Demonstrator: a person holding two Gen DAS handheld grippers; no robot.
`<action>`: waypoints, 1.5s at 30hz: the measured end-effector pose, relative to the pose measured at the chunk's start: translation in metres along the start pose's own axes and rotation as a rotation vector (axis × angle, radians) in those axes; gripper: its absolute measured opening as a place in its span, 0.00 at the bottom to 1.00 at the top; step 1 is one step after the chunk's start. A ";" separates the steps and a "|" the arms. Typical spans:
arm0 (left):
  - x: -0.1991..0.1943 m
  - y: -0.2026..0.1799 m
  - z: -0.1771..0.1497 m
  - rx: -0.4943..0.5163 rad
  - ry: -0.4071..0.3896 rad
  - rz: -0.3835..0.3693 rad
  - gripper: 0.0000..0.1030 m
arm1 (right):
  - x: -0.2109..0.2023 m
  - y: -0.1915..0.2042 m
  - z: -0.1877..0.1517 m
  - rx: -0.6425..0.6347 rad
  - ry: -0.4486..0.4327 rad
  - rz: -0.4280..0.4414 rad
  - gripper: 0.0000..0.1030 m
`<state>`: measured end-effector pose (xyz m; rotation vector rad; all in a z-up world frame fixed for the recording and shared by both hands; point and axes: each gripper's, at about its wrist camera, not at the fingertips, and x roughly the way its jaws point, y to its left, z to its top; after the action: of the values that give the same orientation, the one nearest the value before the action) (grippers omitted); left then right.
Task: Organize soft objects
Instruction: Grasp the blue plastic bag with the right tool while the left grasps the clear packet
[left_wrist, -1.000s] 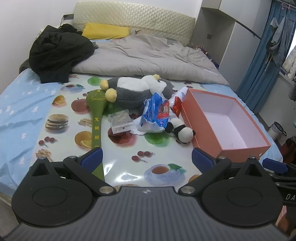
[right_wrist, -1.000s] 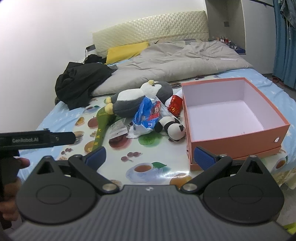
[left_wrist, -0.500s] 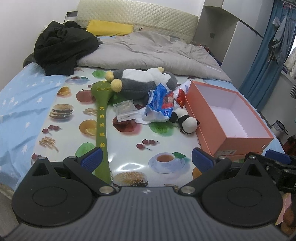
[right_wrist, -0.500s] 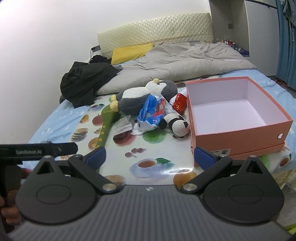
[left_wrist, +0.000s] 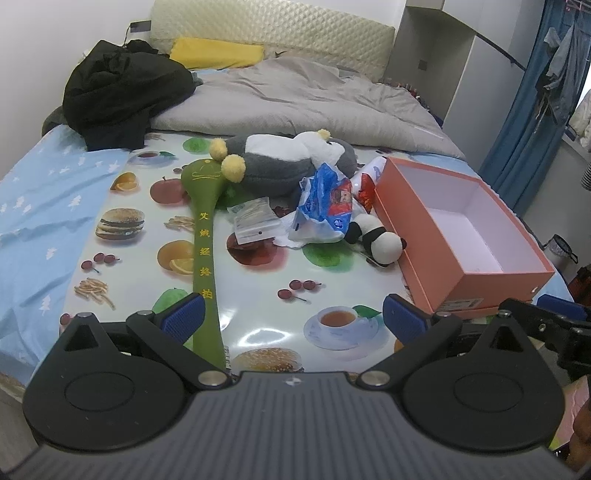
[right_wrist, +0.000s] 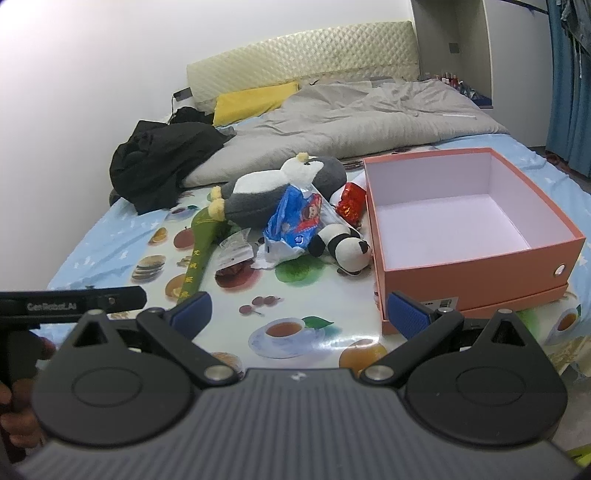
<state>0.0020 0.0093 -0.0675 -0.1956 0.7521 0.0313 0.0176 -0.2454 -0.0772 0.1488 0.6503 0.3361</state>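
Note:
A grey and white plush penguin (left_wrist: 280, 158) (right_wrist: 273, 188) lies on the food-print mat, a small panda plush (left_wrist: 380, 240) (right_wrist: 343, 245) beside the empty orange box (left_wrist: 413, 236) (right_wrist: 476, 266). A long green padded stick (left_wrist: 205, 236) (right_wrist: 199, 247), a blue snack bag (left_wrist: 327, 205) (right_wrist: 295, 218), a red shiny packet (right_wrist: 351, 201) and a clear packet (left_wrist: 255, 219) lie among them. My left gripper (left_wrist: 293, 319) and right gripper (right_wrist: 301, 314) are both open and empty, low at the mat's near edge, apart from all objects.
A grey duvet (left_wrist: 303, 92), a black clothes heap (left_wrist: 118, 88) and a yellow pillow (left_wrist: 218, 55) fill the far bed. Blue curtains (left_wrist: 524, 110) hang at right. The left gripper's body shows in the right wrist view (right_wrist: 70, 301).
Both grippers have drawn back and risen a little, so more of the mat's near edge shows. Nothing on the bed has moved and both stay open.

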 end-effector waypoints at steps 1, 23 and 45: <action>0.003 0.001 0.000 0.000 0.004 0.003 1.00 | 0.002 0.000 0.000 0.000 0.003 -0.001 1.00; 0.073 0.000 0.006 0.044 -0.044 0.041 1.00 | 0.061 -0.012 0.006 -0.014 -0.005 0.059 1.00; 0.212 0.050 0.056 -0.116 -0.007 0.006 0.93 | 0.197 -0.002 0.055 0.071 0.047 0.126 0.94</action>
<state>0.1896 0.0602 -0.1807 -0.3032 0.7441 0.0812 0.1987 -0.1802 -0.1457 0.2510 0.7016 0.4394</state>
